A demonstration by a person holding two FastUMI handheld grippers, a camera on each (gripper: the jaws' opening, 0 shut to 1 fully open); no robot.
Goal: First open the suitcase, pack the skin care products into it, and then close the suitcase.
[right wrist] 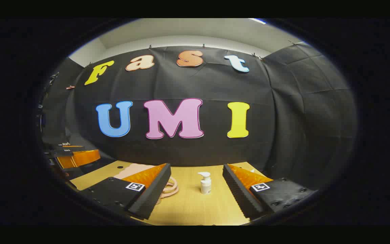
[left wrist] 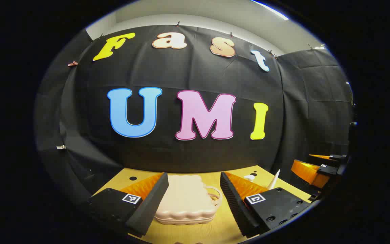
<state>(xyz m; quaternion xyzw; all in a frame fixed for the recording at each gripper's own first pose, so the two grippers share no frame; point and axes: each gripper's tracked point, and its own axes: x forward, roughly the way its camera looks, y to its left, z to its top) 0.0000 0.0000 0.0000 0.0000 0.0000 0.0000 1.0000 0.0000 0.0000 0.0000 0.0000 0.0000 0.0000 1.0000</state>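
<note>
Wooden table [right wrist: 195, 206] | both hand-held grippers wide open (empty) | suitcase [left wrist: 185, 201] closed

Left gripper [left wrist: 193, 200] and right gripper [right wrist: 196, 191] level, fingers spread wide.

A closed pale pink suitcase [left wrist: 185, 200] lies flat on the table; a white pump bottle [right wrist: 205, 183] stands upright nearby.
</note>
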